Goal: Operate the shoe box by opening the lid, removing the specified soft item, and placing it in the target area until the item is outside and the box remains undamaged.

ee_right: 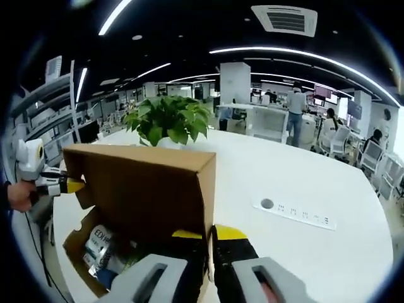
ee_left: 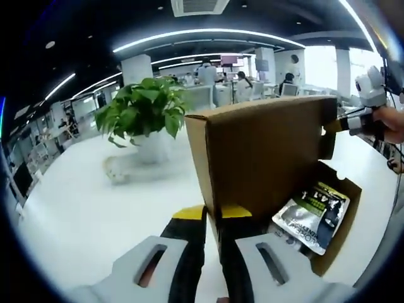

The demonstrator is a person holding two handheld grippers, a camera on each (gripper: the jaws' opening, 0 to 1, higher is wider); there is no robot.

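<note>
Bright strip lights run across a dark ceiling over an open office, with desks, chairs and people far behind a broad white table (ee_right: 297, 183). On that table stands a brown cardboard shoe box (ee_left: 341, 208) with its hinged lid (ee_left: 265, 151) raised upright, the inside of the box open to view. In the left gripper view, the left gripper (ee_left: 213, 218) has its yellow-tipped black jaws closed on one corner edge of the lid, the cardboard pinched between them. In the right gripper view, the right gripper (ee_right: 211, 238) pinches the opposite corner of the same lid in the same way, jaws shut on the cardboard edge. Each gripper also appears at the far side of the other's view, held by a hand (ee_left: 394, 123) at the lid's far corner. Inside the box lies a soft silver and dark packet (ee_left: 312, 214) with green and white print; it rests on the box floor, still inside, and in the right gripper view it shows below the lid among other contents that are too unclear to tell. A leafy green plant (ee_left: 144, 108) in a white pot (ee_left: 151, 148) stands on the table beyond the box, well apart from it. A small round grommet (ee_right: 267, 204) sits in the tabletop to the right of the box in the right gripper view.
</note>
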